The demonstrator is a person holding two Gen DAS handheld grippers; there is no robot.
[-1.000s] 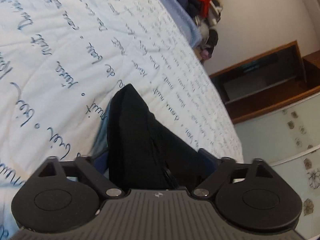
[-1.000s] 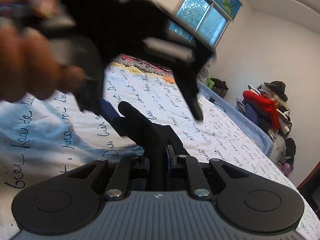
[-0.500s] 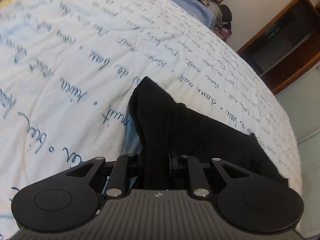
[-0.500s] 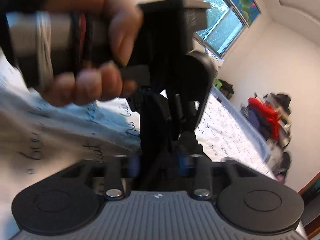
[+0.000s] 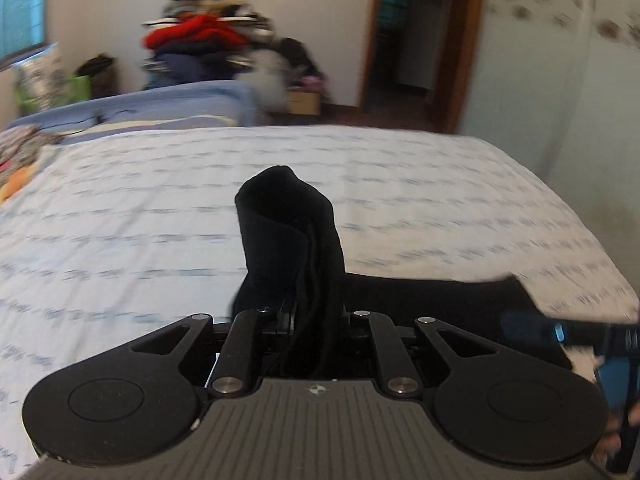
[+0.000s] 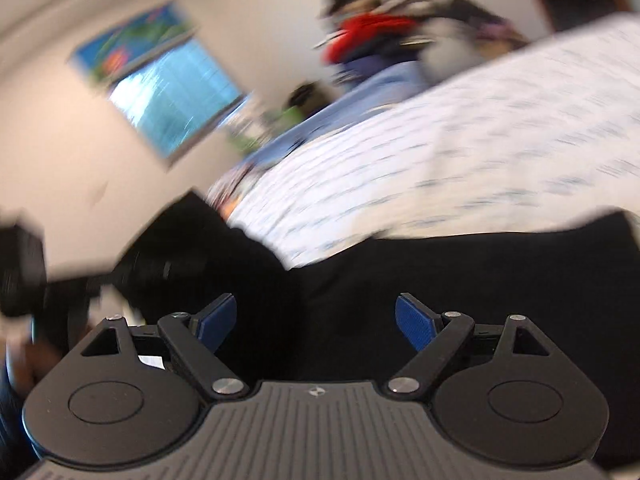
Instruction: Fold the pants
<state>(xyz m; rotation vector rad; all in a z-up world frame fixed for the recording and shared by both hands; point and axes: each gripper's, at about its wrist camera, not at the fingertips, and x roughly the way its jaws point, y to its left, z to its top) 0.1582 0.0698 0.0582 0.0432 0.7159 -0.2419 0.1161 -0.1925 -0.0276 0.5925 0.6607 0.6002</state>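
Your left gripper [image 5: 310, 316] is closing on a bunched fold of the black pants [image 5: 292, 232], which stick up over the white printed bedspread [image 5: 120, 208]. Your right gripper [image 6: 316, 320] is opening, blue pads [image 6: 414, 322] clear of the fabric; behind the bed sits a messy clothes pile [image 5: 200, 44]

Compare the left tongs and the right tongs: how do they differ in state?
The left tongs are closing on a bunched fold of the black pants; the right tongs are opening, blue pads apart and gripping nothing. The left hold cloth raised; the right hover over flat cloth. Both face the bed.
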